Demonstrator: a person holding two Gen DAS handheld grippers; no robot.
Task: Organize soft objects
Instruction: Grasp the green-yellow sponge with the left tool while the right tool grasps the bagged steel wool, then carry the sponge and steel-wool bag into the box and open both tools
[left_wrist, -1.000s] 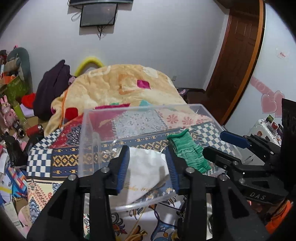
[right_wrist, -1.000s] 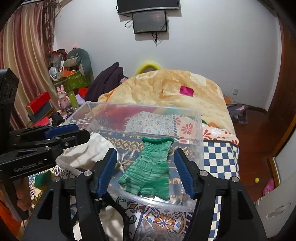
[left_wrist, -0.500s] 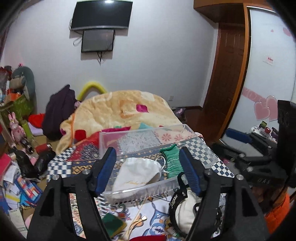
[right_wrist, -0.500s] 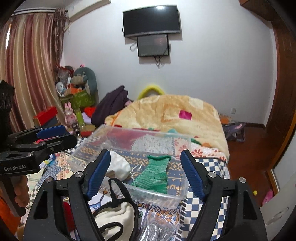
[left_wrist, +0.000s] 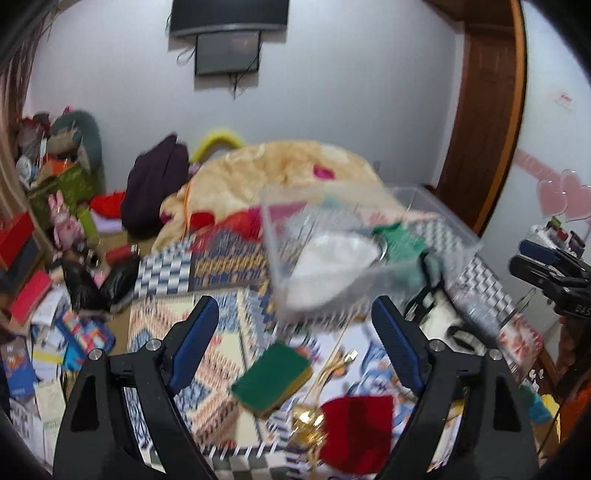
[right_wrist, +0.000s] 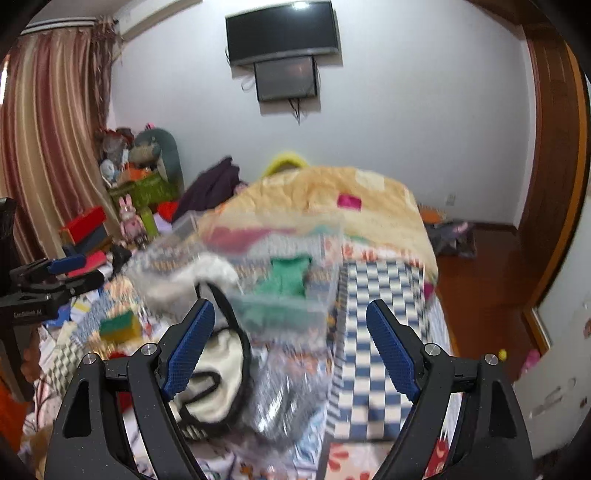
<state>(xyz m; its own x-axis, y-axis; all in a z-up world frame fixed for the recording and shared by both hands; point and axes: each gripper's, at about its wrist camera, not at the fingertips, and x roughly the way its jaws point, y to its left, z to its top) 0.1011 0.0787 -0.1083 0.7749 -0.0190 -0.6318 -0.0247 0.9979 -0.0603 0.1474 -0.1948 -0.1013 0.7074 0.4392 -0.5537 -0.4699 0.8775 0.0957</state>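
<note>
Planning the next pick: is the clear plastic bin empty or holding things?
Holding things. Through the clear plastic bin, a white cloth bag and green knitted gloves lie inside.

Two black handheld grippers with blue finger pads

The left gripper (left_wrist: 291, 343) has matte black arms, each with triangular cut-outs and two silver screw heads near the knuckles; its fingers (left_wrist: 194, 345) carry ridged blue pads. The right gripper (right_wrist: 290, 343) is built alike, its blue pads (right_wrist: 391, 350) finely textured. Seen from the side, one body bears pale lettering, partly legible as "GenRobot", the other "DAS".
</note>
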